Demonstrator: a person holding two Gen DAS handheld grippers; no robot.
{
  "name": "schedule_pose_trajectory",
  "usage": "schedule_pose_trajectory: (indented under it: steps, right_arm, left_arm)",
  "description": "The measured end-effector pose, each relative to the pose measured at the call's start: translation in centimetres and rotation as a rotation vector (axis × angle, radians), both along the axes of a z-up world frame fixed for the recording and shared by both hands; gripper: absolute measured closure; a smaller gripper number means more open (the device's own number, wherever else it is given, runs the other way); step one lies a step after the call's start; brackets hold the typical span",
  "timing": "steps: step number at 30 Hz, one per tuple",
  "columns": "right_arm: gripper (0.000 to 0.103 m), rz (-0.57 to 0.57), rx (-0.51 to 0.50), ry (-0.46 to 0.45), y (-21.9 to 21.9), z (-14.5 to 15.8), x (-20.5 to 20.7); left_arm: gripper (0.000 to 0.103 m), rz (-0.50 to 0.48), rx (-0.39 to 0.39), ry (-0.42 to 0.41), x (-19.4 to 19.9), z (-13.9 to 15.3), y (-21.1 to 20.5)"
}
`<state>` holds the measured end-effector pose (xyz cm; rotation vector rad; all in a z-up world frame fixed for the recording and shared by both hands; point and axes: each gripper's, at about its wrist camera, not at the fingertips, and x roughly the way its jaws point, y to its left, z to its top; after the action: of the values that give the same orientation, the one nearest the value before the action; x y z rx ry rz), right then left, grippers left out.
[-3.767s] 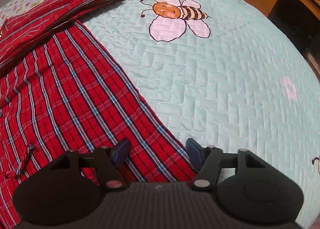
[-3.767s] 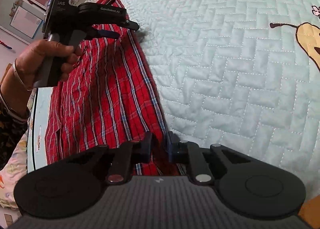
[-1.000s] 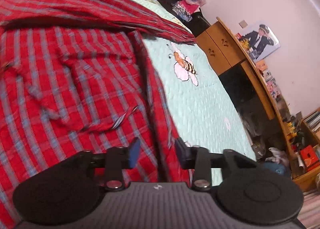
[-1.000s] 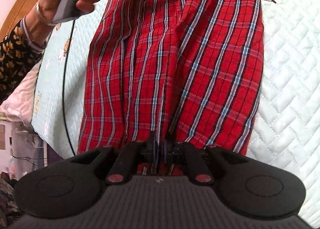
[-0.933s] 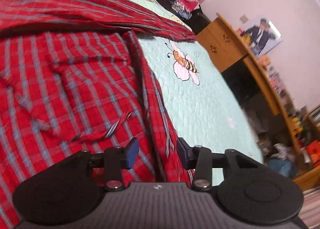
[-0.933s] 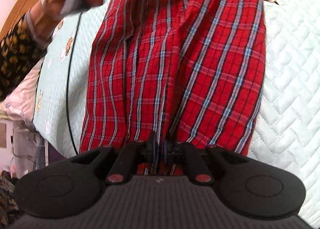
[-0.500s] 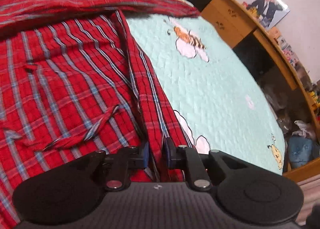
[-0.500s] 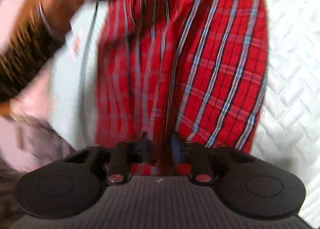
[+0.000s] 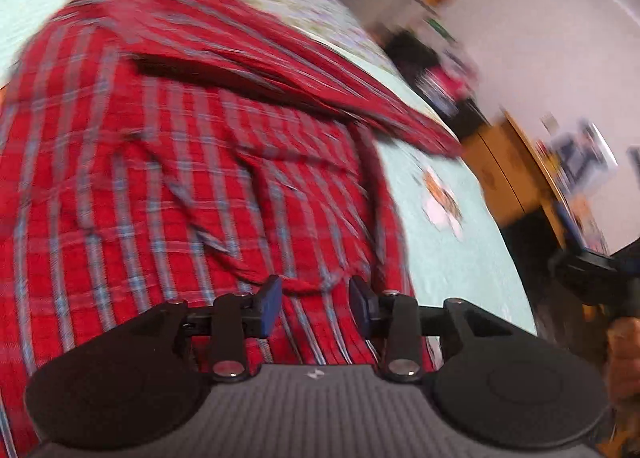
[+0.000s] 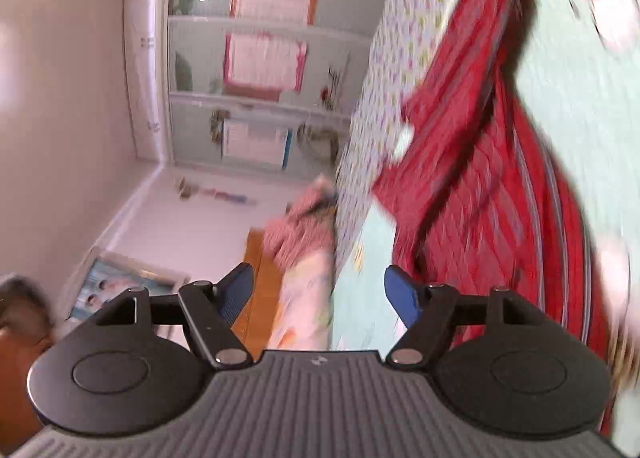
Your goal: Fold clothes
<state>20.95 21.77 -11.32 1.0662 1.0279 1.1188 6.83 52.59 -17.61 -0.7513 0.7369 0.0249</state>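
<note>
Between the blue pads of the left gripper (image 9: 315, 298) there is a clear gap, and its jaws have just been opening again after a brief pinch; the red plaid garment (image 9: 168, 178) lies under and ahead of them, a twisted fold of the cloth showing in the gap, though blur hides whether the pads touch it. The garment spreads away from this gripper over the pale green quilt (image 9: 472, 258), with one long part stretching off to the right ahead. Further right of the gripper stands a wooden cabinet (image 9: 508, 182), and at the right edge a hand (image 9: 624, 354) holds a dark tool.

The right gripper (image 10: 319, 296) points out level, tipped on its side, its jaws released and just widened, with nothing between them. To its right the same garment (image 10: 492, 178) lies on the bed, and straight ahead are a pink pillow (image 10: 300, 234) and a wall of white shelves (image 10: 260, 58)
</note>
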Motion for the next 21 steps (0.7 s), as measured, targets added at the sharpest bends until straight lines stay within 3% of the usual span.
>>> schedule_pose_trajectory:
  steps: [1, 5, 7, 12, 15, 16, 17, 19, 21]
  right_arm:
    - [0.03, -0.038, -0.023, -0.018, 0.6, -0.4, 1.9]
    - [0.027, -0.225, -0.27, -0.135, 2.3, -2.3, 10.6]
    - [0.025, -0.29, -0.373, -0.113, 3.6, -4.9, 14.9]
    - [0.025, -0.337, -0.351, 0.12, 7.1, -11.8, 20.8]
    - [0.026, -0.367, -0.313, 0.098, 9.1, -12.9, 21.9]
    - [0.033, -0.357, -0.317, 0.074, 9.8, -12.8, 22.3]
    - [0.054, -0.353, -0.352, 0.054, 10.3, -12.6, 22.7]
    - [0.083, -0.346, -0.393, 0.037, 10.9, -12.3, 23.3]
    - [0.086, -0.342, -0.412, 0.005, 10.8, -11.4, 23.1]
  left_arm:
    - [0.063, 0.038, -0.017, 0.002, -0.3, 0.1, 0.0]
    - [0.06, 0.163, -0.121, 0.012, -0.9, 0.5, -0.6]
    - [0.06, 0.207, -0.183, 0.013, -1.3, 0.4, -1.0]
    - [0.055, 0.223, -0.155, 0.036, -2.1, 1.0, -2.1]
    - [0.054, 0.227, -0.156, 0.069, -2.6, 0.5, -1.7]
    - [0.054, 0.236, -0.165, 0.079, -2.9, 0.3, -1.5]
    - [0.054, 0.246, -0.17, 0.086, -3.2, 0.1, -1.3]
    - [0.054, 0.264, -0.178, 0.093, -4.0, -0.1, -0.8]
    - [0.054, 0.279, -0.194, 0.094, -5.2, -0.1, -0.2]
